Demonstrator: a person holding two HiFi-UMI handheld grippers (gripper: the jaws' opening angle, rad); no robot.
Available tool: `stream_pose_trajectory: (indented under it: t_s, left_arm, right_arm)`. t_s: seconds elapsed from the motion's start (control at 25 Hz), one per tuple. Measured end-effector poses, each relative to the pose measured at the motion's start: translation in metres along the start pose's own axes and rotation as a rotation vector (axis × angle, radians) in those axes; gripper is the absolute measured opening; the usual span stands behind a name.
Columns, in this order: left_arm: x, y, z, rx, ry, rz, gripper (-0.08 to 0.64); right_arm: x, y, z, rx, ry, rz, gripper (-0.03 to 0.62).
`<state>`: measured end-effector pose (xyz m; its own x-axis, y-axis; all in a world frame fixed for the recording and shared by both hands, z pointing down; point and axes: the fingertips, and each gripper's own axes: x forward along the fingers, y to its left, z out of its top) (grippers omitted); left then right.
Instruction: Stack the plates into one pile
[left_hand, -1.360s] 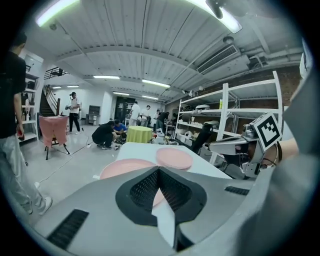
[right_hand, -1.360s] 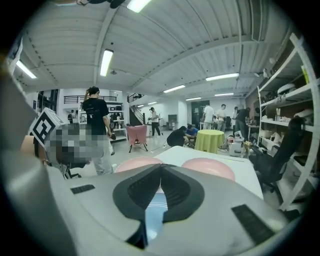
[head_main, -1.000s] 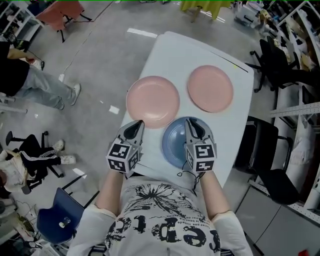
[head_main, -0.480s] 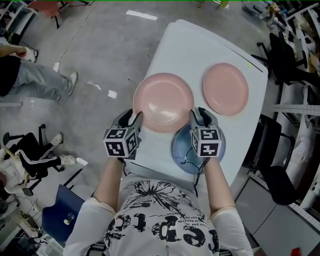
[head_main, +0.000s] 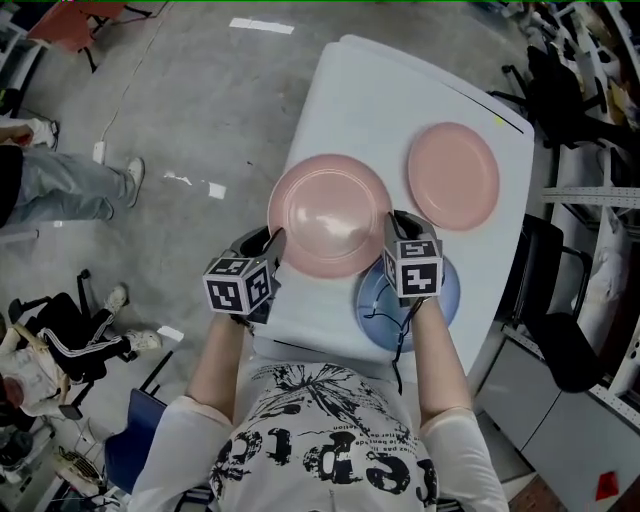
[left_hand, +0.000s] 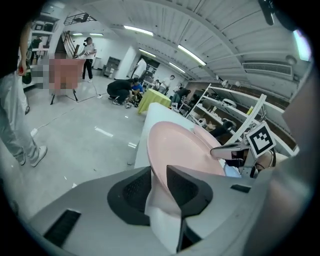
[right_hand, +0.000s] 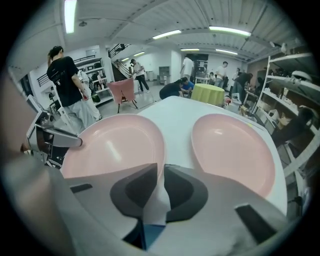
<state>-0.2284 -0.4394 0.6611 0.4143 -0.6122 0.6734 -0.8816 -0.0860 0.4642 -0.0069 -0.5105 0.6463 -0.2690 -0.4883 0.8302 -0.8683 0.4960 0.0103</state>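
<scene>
A large pink plate sits between both grippers above the near part of the white table. My left gripper has the plate's left rim between its jaws, which are closing on it. My right gripper holds the opposite rim, its jaws also closing with the rim pinched between them. A blue plate lies just below the right gripper, its top-left edge covered by the pink plate. A second pink plate lies flat at the far right of the table.
The table is narrow, with bare floor along its left edge. A black chair and shelving stand close on the right. A person's legs and another person are on the floor at left.
Both grippers moved forward from the table's near edge to the large pink plate's rims and closed on them. The plate now overlaps the blue plate's edge.
</scene>
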Motion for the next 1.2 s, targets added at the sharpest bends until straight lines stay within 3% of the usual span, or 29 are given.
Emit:
stream_pose_trajectory:
  t_s: [0.16, 0.32, 0.68, 0.84, 1.0, 1.2]
  left_arm:
    - [0.001, -0.004, 0.0, 0.011, 0.012, -0.036, 0.107]
    - [0.0, -0.01, 0.003, 0.02, 0.0, -0.004, 0.101]
    - [-0.038, -0.027, 0.024, -0.008, -0.1, 0.012, 0.079]
    - [-0.062, -0.039, 0.029, 0.027, -0.132, 0.029, 0.08]
    - [-0.076, -0.07, 0.025, 0.048, -0.156, -0.001, 0.078]
    - [-0.071, -0.108, 0.008, 0.116, -0.11, -0.022, 0.078]
  right_arm:
    - [0.002, -0.003, -0.002, 0.024, 0.018, 0.041, 0.051]
    - [-0.001, -0.007, -0.003, 0.047, 0.008, 0.048, 0.044]
    - [-0.031, 0.001, 0.009, 0.08, -0.108, 0.073, 0.041]
    - [-0.053, 0.005, 0.015, 0.102, -0.162, 0.068, 0.037]
    - [-0.088, -0.006, 0.002, 0.133, -0.19, 0.043, 0.037]
    - [-0.126, -0.028, -0.03, 0.176, -0.197, -0.012, 0.037]
